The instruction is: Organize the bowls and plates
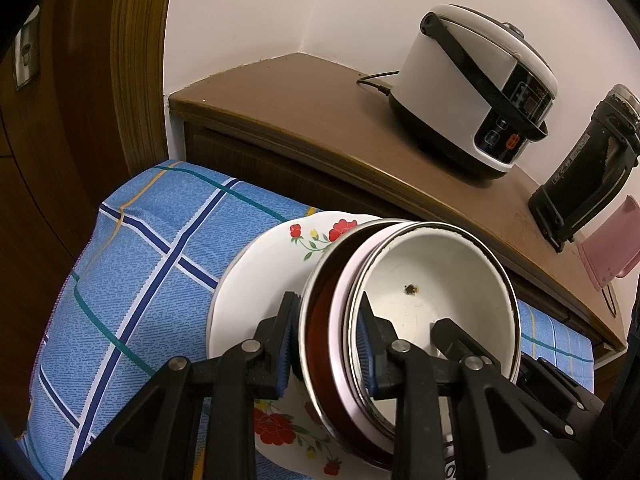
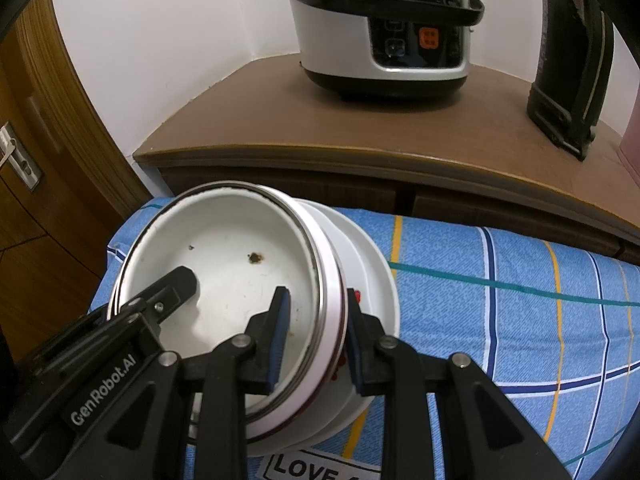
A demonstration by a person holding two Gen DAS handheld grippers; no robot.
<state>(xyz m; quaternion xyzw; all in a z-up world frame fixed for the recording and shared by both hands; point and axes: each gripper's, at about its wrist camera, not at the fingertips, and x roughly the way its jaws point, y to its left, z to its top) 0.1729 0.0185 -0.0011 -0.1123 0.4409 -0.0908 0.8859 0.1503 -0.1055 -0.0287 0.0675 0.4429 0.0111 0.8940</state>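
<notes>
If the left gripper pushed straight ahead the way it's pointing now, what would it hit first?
Nothing new: the left gripper already straddles the stacked bowls' rim. Beyond them, probably the wooden cabinet; depth unclear.

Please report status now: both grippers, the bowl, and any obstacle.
Left gripper and right gripper each clamp opposite rims of the bowl stack. Stack over the floral plate. No obstacle seen.

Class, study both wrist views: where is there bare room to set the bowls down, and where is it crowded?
Free: checked cloth right of the floral plate, and cabinet top left of the rice cooker. Crowded: around the stacked bowls, gripped by left gripper and right gripper; and between cooker and black flask.
</notes>
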